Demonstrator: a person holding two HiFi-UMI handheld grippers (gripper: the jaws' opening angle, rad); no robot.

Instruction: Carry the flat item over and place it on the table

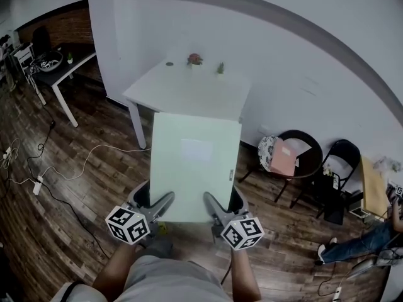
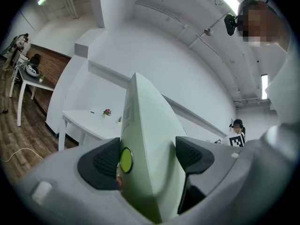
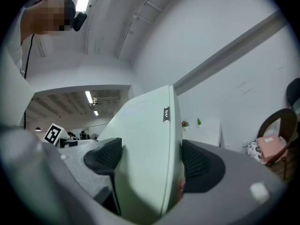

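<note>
1. The flat item [image 1: 195, 168], a pale green panel, was held off the wooden floor [image 1: 94, 187] with its near edge gripped at two places. It reached forward from both grippers, and its far edge overlapped the near edge of the white table [image 1: 189, 90] in the head view.
2. The left gripper [image 1: 154, 209] was clamped on the panel's near left part; in its own view both dark pads pressed the panel [image 2: 145, 144] edge-on, beside a round green button [image 2: 125, 159].
3. The right gripper [image 1: 217, 209] was clamped on the near right part, with the panel [image 3: 150, 144] squeezed between its pads.
4. Ahead of the grippers, at the table's far side, stood a small pink-flowered plant [image 1: 194, 59] and a small green plant [image 1: 220, 68]; their pots were too small to tell.
5. Forward and to the right of the right gripper, a black chair [image 1: 308, 162] held a patterned cushion [image 1: 267, 151] and a pink item [image 1: 284, 159].
6. Far to the left of the left gripper, a white cable [image 1: 82, 162] trailed over the floor.
</note>
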